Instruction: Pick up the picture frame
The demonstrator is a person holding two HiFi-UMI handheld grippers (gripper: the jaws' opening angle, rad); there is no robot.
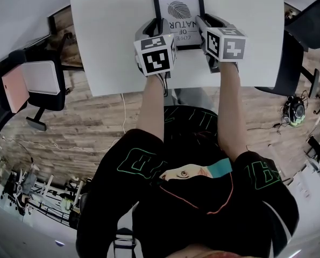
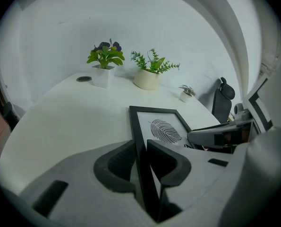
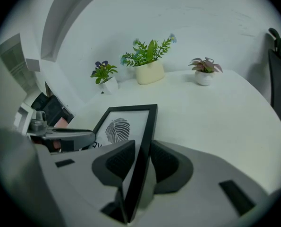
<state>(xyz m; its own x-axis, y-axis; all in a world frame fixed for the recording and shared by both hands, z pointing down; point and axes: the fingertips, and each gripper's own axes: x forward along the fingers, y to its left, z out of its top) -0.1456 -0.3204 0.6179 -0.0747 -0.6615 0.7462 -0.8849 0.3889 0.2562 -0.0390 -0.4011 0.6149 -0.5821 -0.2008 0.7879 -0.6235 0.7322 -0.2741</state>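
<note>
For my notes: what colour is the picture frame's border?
The picture frame has a black border; the head view shows it best.

White table (image 1: 111,36), wood-plank floor (image 1: 95,117), dark chair (image 1: 289,58) at its side.

The print in the picture frame (image 1: 178,9) on the counter carries grey capitals on three lines, upside down as seen from the near side: "LOVE", "OF" and "NATUR". The end of the last word is hidden behind the left tool (image 1: 155,24). The cube (image 1: 155,54) on that tool and the cube (image 1: 226,43) on the right tool (image 1: 207,20) bear black-and-white square markers, without letters. Green outlined lettering on the person's black top (image 1: 203,208) cannot be read.
</note>
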